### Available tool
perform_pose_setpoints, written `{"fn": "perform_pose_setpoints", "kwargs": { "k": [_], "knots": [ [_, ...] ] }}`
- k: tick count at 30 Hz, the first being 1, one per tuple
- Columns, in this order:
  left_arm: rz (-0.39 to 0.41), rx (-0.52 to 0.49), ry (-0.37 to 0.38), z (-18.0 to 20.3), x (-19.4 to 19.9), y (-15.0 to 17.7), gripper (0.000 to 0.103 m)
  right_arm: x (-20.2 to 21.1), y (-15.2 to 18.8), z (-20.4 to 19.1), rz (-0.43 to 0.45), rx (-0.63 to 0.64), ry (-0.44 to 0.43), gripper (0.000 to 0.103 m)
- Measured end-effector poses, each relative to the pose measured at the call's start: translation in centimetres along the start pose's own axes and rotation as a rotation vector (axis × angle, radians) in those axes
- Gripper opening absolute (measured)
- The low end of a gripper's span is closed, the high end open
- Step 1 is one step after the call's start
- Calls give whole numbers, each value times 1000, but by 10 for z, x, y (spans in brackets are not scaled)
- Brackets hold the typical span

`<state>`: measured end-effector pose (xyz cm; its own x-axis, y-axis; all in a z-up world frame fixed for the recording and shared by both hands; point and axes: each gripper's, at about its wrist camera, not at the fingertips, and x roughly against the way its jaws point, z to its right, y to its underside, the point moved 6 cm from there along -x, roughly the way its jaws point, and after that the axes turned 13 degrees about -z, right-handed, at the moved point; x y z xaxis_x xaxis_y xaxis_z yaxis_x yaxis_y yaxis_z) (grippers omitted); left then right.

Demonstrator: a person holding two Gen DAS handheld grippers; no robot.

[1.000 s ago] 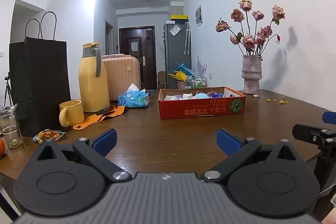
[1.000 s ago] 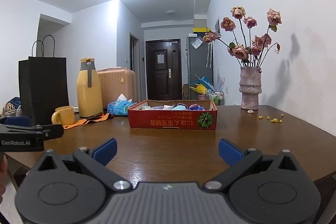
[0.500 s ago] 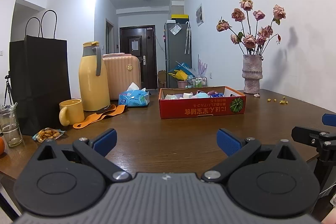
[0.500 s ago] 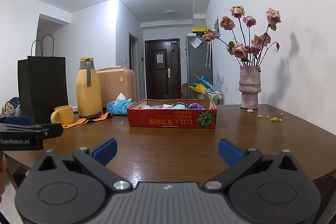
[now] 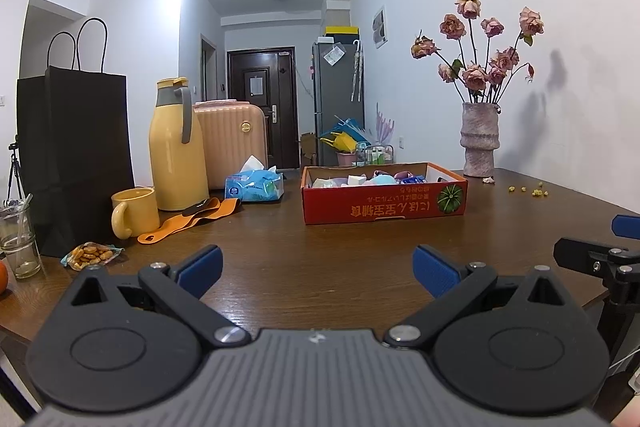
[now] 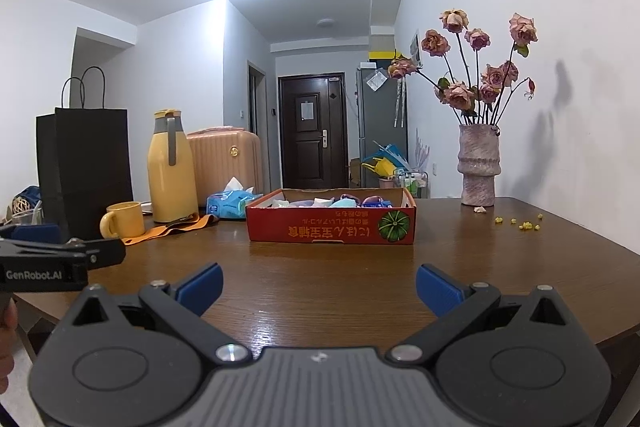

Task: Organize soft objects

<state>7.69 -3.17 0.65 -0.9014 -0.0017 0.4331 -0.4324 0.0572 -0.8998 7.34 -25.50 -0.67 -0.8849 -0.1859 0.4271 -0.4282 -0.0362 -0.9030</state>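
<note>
Soft pastel items [image 5: 374, 180] sit as before in the red cardboard box [image 6: 331, 227] on the brown counter [image 6: 320, 275]; both hand-held grippers, left [image 5: 318, 269] and right [image 6: 319, 285], stay spread, empty, so nothing advances.

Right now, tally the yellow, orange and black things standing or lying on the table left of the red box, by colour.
Yellow: 2, the jug and the mug
Orange: 1, the strap
Black: 1, the paper bag
Total: 4
</note>
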Motion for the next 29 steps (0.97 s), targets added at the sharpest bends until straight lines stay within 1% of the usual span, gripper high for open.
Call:
{"fn": "perform_pose_setpoints", "kwargs": {
  "k": [21, 24, 27, 29],
  "knots": [
    [-3, 5, 7, -3, 0, -2, 103, 1, 2, 1, 13, -6, 0, 103],
    [-7, 17, 21, -5, -1, -3, 103, 2, 2, 1, 19, -8, -5, 103],
    [8, 36, 21, -6, 0, -3, 103, 1, 2, 1, 15, -10, -5, 103],
    [23, 13, 17, -3, 2, -2, 103, 0, 3, 1, 13, -10, -5, 103]
  ]
}}
